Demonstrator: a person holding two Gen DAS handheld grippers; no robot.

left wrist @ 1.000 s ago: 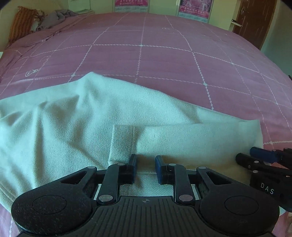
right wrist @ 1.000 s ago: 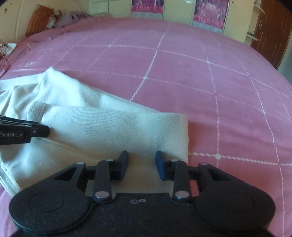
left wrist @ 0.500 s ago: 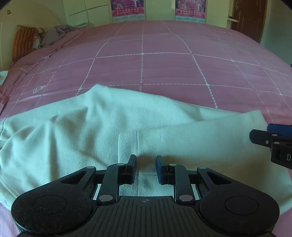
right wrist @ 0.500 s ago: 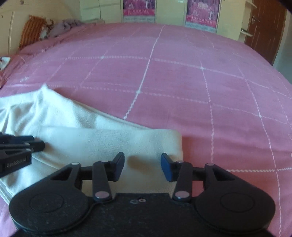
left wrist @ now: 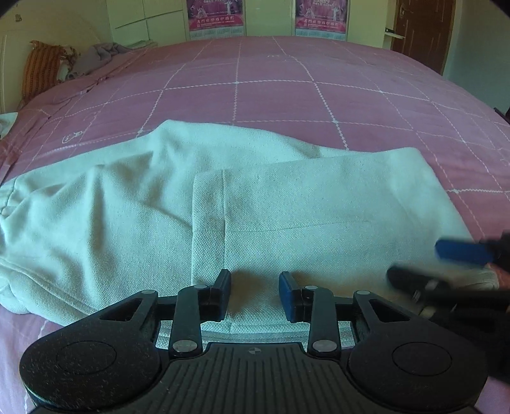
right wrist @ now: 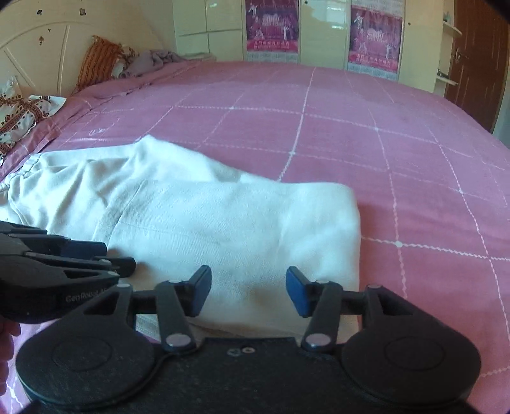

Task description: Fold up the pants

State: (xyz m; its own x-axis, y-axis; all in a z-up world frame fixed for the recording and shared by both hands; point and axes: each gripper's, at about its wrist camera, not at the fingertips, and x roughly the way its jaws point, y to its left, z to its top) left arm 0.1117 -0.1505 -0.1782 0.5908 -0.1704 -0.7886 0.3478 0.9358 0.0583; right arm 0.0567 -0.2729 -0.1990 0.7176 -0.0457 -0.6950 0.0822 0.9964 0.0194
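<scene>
Pale cream pants (left wrist: 261,207) lie folded on the pink bed, the leg end laid back over the upper part; they also show in the right wrist view (right wrist: 223,216). The waistband with a drawstring sits at the far left (right wrist: 19,178). My left gripper (left wrist: 254,294) is open and empty, above the near edge of the folded leg. My right gripper (right wrist: 248,291) is open and empty, above the near right part of the fold. Each gripper shows at the edge of the other's view.
The pink quilted bedspread (left wrist: 287,95) with white grid lines stretches far ahead. An orange striped pillow (right wrist: 95,63) and grey clothing (right wrist: 149,60) lie at the headboard, back left. Wardrobes with posters (right wrist: 271,28) and a brown door (left wrist: 420,28) stand behind.
Both grippers have opened wider and let go of the pants' leg, which now lies flat on the fold. Both have drawn back and up a little.
</scene>
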